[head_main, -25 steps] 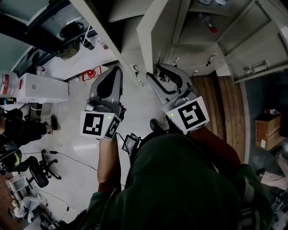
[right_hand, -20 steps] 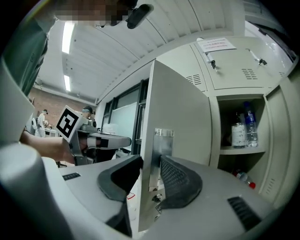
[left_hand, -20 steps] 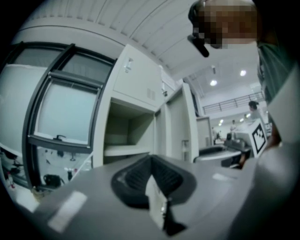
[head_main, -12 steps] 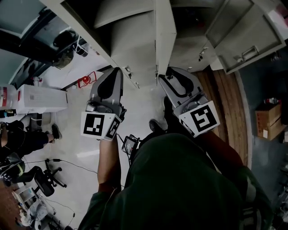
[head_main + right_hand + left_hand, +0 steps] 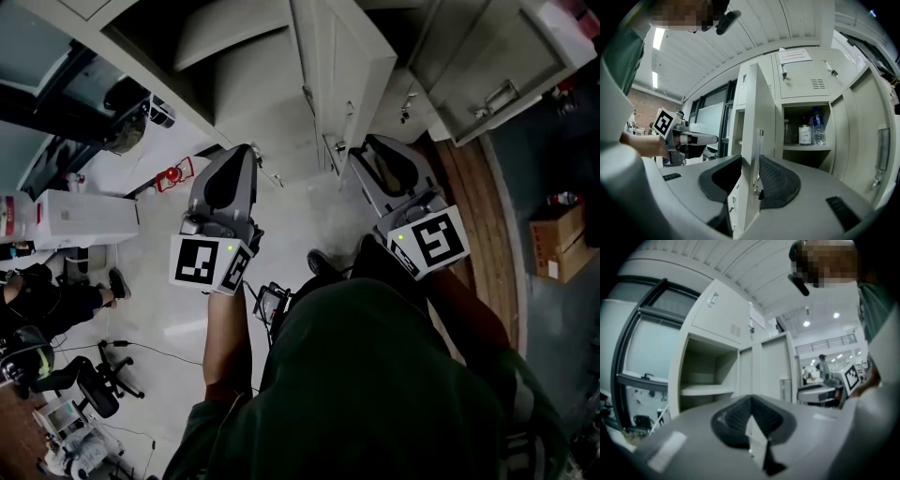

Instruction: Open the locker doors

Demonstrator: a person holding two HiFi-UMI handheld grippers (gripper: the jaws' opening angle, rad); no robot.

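Grey lockers fill the top of the head view. My right gripper is shut on the free edge of a locker door. In the right gripper view the door stands edge-on between the pads, at my right gripper. Behind it, an open compartment holds bottles. My left gripper hovers beside the lockers, shut, with nothing in it. In the left gripper view my left gripper points at an open compartment with a bare shelf.
Further locker doors hang open at the upper right. On the floor are a cardboard box, a white case, an office chair and cables. People stand far off.
The door has swung wider with my right gripper holding its edge, and that gripper has moved right. My left gripper has barely shifted.
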